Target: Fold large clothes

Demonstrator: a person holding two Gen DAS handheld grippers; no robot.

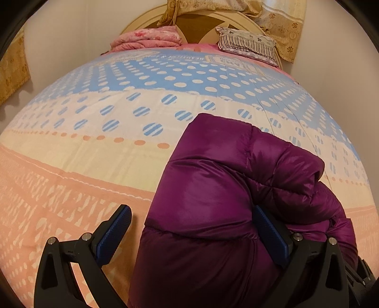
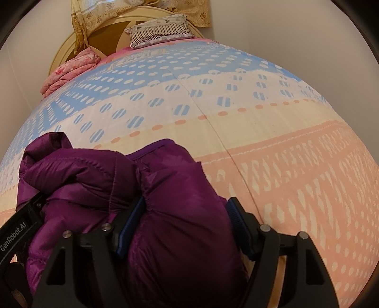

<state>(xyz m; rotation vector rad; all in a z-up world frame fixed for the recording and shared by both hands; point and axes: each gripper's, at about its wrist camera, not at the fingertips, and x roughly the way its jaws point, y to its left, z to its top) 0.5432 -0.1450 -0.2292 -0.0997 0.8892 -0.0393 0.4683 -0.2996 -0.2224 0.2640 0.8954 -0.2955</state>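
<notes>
A shiny purple puffer jacket (image 1: 213, 194) lies bunched on the bed. In the left wrist view, my left gripper (image 1: 191, 227) stands wide open around the jacket's left part. The right pad (image 1: 270, 234) touches the fabric; the left pad (image 1: 116, 232) is clear of it over the sheet. In the right wrist view, my right gripper (image 2: 184, 225) has both pads pressed against a puffy fold of the jacket (image 2: 180, 213). The left gripper's body (image 2: 21, 225) shows at the left edge, beside the jacket.
The bed sheet (image 1: 94, 154) has blue, cream and peach bands with dots. A folded pink blanket (image 1: 146, 39) and a striped pillow (image 1: 246, 43) lie at the head, by a round headboard (image 1: 199, 26). Yellow curtains (image 1: 281, 21) hang behind it.
</notes>
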